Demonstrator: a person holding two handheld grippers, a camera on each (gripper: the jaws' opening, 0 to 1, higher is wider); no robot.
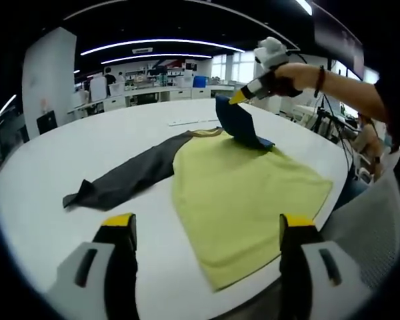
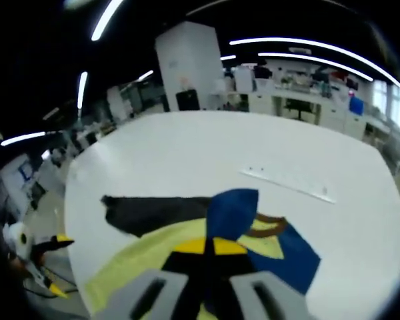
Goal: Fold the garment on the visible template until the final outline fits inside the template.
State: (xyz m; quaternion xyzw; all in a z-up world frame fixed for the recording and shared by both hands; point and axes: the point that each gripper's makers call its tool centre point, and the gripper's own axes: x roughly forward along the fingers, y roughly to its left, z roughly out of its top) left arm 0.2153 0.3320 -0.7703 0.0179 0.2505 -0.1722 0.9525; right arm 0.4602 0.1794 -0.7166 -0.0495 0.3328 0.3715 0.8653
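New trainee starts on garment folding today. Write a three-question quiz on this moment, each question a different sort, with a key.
1. True or false: the right gripper is shut on the blue sleeve and holds it lifted off the table.
2. What colour is the sleeve lying flat and stretched out?
   A. red
   B. dark grey
   C. white
3. Fill in: the left gripper is ____, holding nothing.

Key: 1 true; 2 B; 3 open.

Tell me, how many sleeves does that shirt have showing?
2. The dark grey sleeve lies spread flat on the white table; the blue sleeve is lifted, pinched in the right gripper.
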